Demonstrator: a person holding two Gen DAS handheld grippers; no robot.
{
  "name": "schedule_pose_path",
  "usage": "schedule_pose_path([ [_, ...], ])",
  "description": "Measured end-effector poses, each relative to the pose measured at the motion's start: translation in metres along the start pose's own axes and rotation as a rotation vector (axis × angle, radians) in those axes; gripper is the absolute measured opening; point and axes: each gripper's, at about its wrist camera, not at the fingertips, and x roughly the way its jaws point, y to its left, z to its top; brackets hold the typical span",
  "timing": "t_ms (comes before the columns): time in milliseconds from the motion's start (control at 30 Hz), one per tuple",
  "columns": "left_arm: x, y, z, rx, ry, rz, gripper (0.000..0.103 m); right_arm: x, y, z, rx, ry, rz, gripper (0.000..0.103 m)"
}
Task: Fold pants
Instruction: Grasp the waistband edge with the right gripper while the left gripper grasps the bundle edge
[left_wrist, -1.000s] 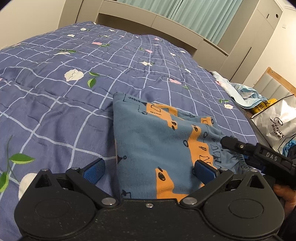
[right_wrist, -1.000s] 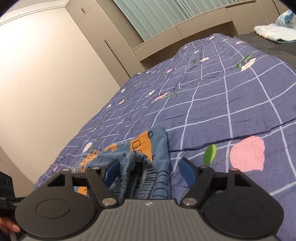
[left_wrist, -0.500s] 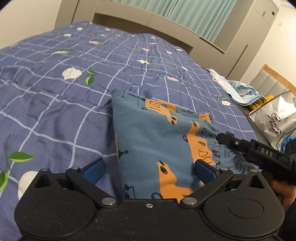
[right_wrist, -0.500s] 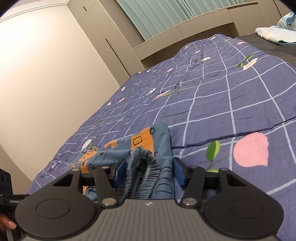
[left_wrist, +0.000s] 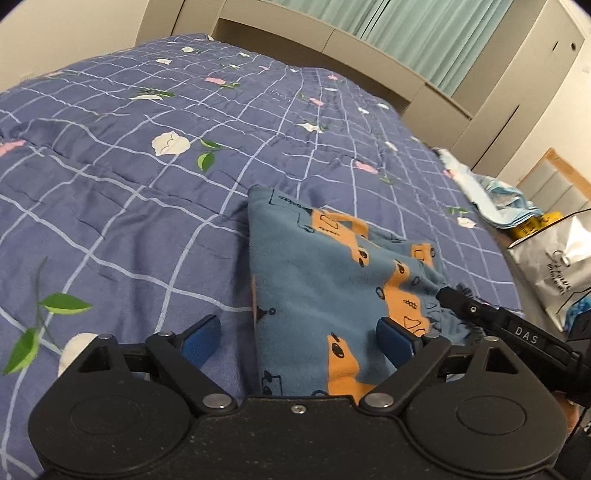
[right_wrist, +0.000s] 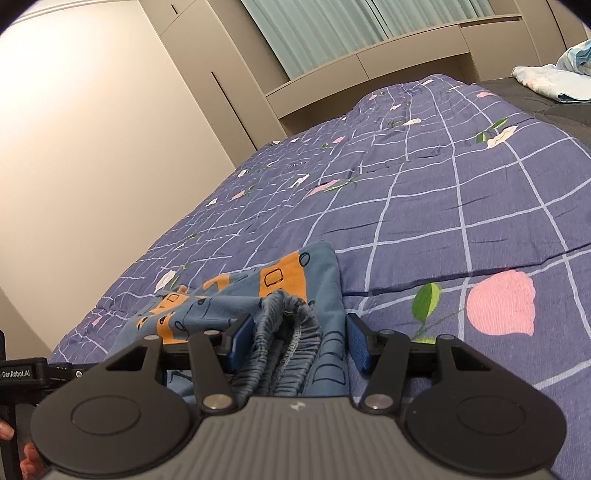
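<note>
Blue pants (left_wrist: 321, 273) with orange car prints lie folded on the purple checked quilt (left_wrist: 147, 184). My left gripper (left_wrist: 299, 338) hovers low over their near left edge. Its jaws are closing, with the fabric edge between the blue pads and no pad pressing on it. In the right wrist view the pants (right_wrist: 280, 280) bunch up at the gathered waistband (right_wrist: 288, 332). My right gripper (right_wrist: 299, 345) is shut on that waistband, both pads against the cloth. One of its black fingers (left_wrist: 480, 314) shows at the pants' right end in the left wrist view.
The quilt (right_wrist: 443, 184) stretches far beyond the pants to a beige headboard shelf (left_wrist: 332, 40). Off the bed's right edge sit a white plastic bag (left_wrist: 554, 266) and a heap of light-blue clothes (left_wrist: 495, 195). A beige wardrobe (right_wrist: 192, 92) stands at the far side.
The right gripper's pads have drawn in onto the bunched waistband. The left gripper's pads have come slightly closer together. Neither hand has shifted noticeably.
</note>
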Motion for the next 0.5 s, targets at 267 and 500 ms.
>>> schedule_pose_path([
  [267, -0.001, -0.008, 0.002, 0.016, 0.015, 0.042, 0.080, 0.003, 0.019, 0.002, -0.089, 0.020, -0.077, 0.058],
  [500, -0.002, -0.010, 0.003, 0.006, 0.019, 0.006, 0.061, 0.002, 0.044, 0.001, -0.188, 0.023, -0.169, 0.054],
])
